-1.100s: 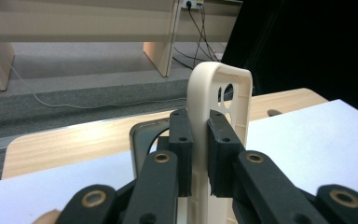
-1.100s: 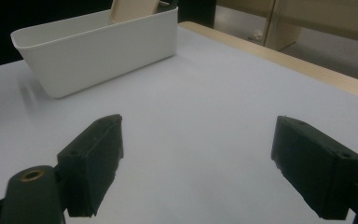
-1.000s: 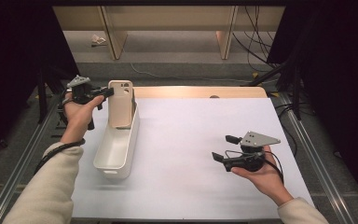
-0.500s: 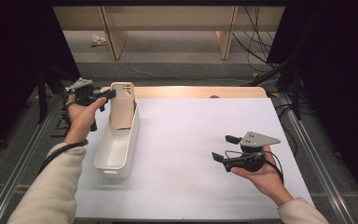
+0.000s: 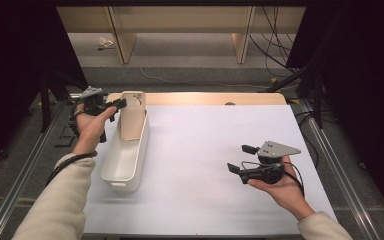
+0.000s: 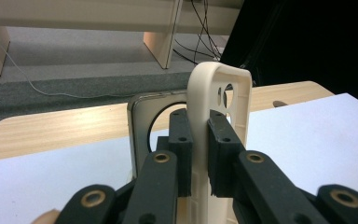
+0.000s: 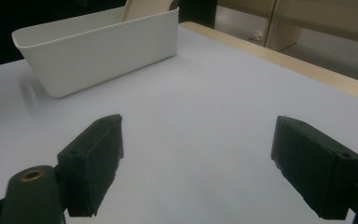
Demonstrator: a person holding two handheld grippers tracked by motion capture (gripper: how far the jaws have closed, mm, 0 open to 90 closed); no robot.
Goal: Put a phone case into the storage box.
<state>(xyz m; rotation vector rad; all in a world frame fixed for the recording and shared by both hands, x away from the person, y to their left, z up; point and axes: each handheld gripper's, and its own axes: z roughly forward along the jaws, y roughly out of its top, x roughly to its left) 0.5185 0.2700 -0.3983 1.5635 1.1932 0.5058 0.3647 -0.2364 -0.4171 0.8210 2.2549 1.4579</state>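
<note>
A beige phone case [image 5: 132, 116] stands upright at the far end of a long white bin [image 5: 111, 170] on the left of the white table. My left gripper [image 5: 118, 104] is shut on the case's upper edge. In the left gripper view both black pads clamp the case's rim [image 6: 219, 81], and a flat thing with a shiny rim and a dark ring [image 6: 139, 116] stands just behind it. My right gripper [image 5: 241, 159] is held open above the table's right side, with nothing between its fingers. In the right gripper view its open jaws [image 7: 205, 158] face the bin [image 7: 98, 46] from a distance.
A strip of bare wooden tabletop [image 5: 205, 98] runs along the far edge of the white sheet [image 5: 205, 145]. Metal rails [image 5: 25, 170] flank the table. Cables [image 5: 272, 45] and wooden legs [image 5: 120, 40] are on the floor beyond.
My left gripper and the case have sunk slightly into the bin's far end. The right gripper has stayed where it was.
</note>
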